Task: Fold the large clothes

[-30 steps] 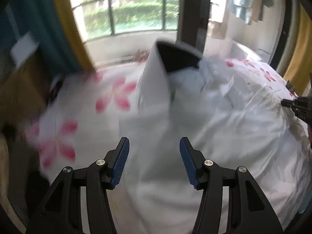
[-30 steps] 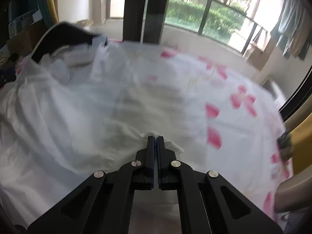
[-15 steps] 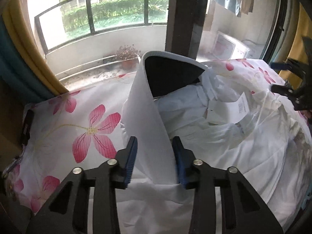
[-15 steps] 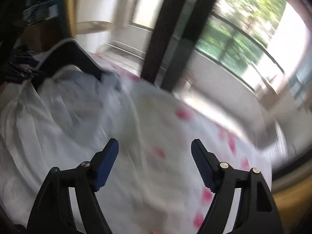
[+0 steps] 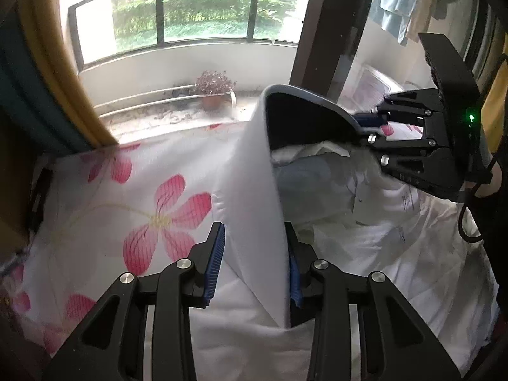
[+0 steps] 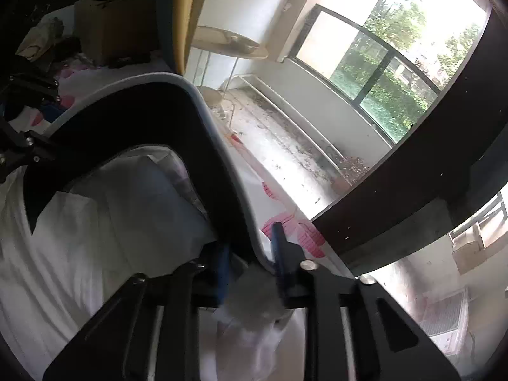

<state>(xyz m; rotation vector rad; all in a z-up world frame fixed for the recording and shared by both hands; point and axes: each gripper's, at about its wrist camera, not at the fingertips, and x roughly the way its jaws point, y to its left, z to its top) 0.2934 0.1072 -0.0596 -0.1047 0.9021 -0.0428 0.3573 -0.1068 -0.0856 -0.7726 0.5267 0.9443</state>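
A white shirt [image 5: 365, 254] with a dark-lined stiff collar [image 5: 254, 174] lies crumpled on a bed with a pink flower sheet [image 5: 111, 206]. My left gripper [image 5: 254, 260] has its blue pads on both sides of the near end of the collar, closing on it. My right gripper [image 6: 250, 260] straddles the other end of the collar [image 6: 203, 146], with a small gap still showing at the right pad. It also shows in the left wrist view [image 5: 374, 123], at the far right end of the collar. The shirt body [image 6: 63, 254] lies below.
A dark door frame [image 5: 327, 31] and balcony window [image 5: 190, 9] stand beyond the bed. A potted plant [image 5: 214, 90] sits on the balcony floor. Yellow and teal curtains [image 5: 41, 63] hang at left. A cardboard box [image 6: 114, 28] and clutter lie past the bed's far side.
My left gripper moved forward and narrowed around the collar. My right gripper let go of the shirt hem, opened, swung across to the collar's other end and narrowed on it.
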